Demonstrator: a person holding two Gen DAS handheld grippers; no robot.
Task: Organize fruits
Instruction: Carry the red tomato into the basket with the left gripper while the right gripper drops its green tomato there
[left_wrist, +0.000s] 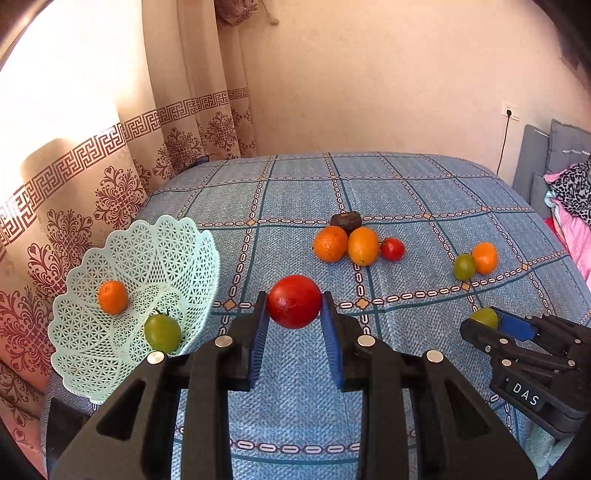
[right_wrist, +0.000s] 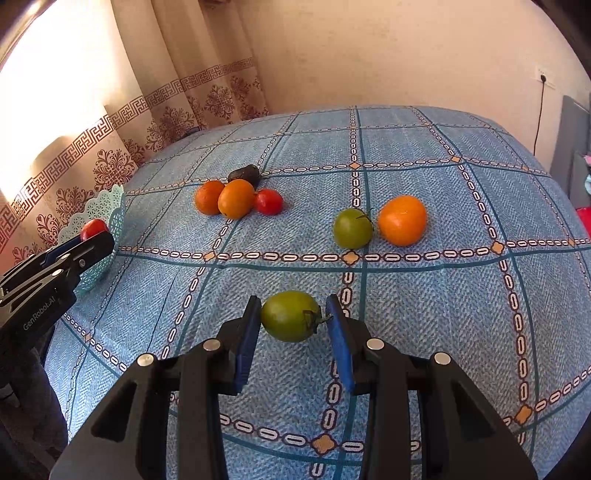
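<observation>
My left gripper (left_wrist: 294, 298) is shut on a big red tomato (left_wrist: 294, 306) just right of the mint lattice basket (left_wrist: 173, 229). The basket tilts toward me and holds an orange (left_wrist: 112, 297) and a green tomato (left_wrist: 162, 332). My right gripper (right_wrist: 293, 303) is shut on a green tomato (right_wrist: 288, 317) above the blue checked bedspread (right_wrist: 443, 314). On the spread lie two oranges (left_wrist: 330, 243), a small red tomato (left_wrist: 392, 249) and a dark avocado (left_wrist: 346, 220). Further right sit a green tomato (right_wrist: 352, 228) and an orange (right_wrist: 402, 220).
Patterned curtains (left_wrist: 110, 177) hang close behind the basket at the bed's left edge. A grey headboard and pink bedding (left_wrist: 569, 206) stand at the far right. A cable runs down the wall (left_wrist: 504, 144). Open bedspread lies between the two fruit groups.
</observation>
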